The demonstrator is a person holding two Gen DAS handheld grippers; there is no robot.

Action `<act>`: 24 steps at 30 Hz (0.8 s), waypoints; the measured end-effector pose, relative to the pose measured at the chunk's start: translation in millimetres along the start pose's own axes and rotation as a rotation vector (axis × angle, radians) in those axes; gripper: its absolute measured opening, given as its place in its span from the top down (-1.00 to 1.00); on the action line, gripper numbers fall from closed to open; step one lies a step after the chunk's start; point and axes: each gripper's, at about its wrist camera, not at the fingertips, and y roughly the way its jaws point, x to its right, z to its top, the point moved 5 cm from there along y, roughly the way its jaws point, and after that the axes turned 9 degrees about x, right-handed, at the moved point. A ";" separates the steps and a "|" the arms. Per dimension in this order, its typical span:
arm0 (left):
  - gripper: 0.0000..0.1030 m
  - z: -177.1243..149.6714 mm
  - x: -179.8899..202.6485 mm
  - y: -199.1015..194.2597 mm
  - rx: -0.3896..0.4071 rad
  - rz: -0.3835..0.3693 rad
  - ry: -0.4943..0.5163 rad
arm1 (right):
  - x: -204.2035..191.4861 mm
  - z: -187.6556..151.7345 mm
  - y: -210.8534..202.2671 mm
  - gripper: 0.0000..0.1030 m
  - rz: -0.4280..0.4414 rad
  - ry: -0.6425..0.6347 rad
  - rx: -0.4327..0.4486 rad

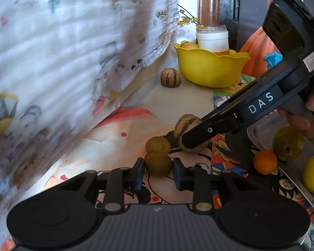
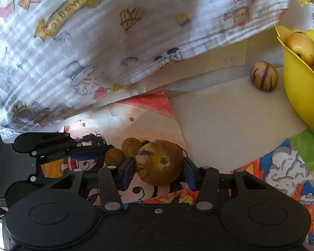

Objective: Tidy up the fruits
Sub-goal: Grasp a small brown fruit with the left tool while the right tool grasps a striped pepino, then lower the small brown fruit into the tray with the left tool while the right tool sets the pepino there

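Now left fingers (image 1: 141, 173) pinch a small brown fruit (image 1: 158, 164); right fingers (image 2: 127, 172) clasp the striped fruit (image 2: 159, 162).

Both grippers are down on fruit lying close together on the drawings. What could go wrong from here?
1. The left gripper pinches a small round brown fruit that touches a second brown fruit; lifting may roll that one away.
2. The right gripper straddles a striped pepino melon; round and smooth, it could slip from the fingers.
3. The grippers sit close together and might collide when they lift.
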 end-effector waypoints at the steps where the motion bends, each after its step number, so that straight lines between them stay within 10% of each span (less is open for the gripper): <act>1: 0.38 -0.3 -0.4 -1.1 -0.001 0.001 -0.008 | 0.2 -0.8 -0.4 0.01 -0.001 0.002 0.004; 24: 0.38 18.5 28.1 -63.9 0.052 0.061 -0.023 | -7.1 -16.1 -116.9 0.02 -0.020 0.047 0.191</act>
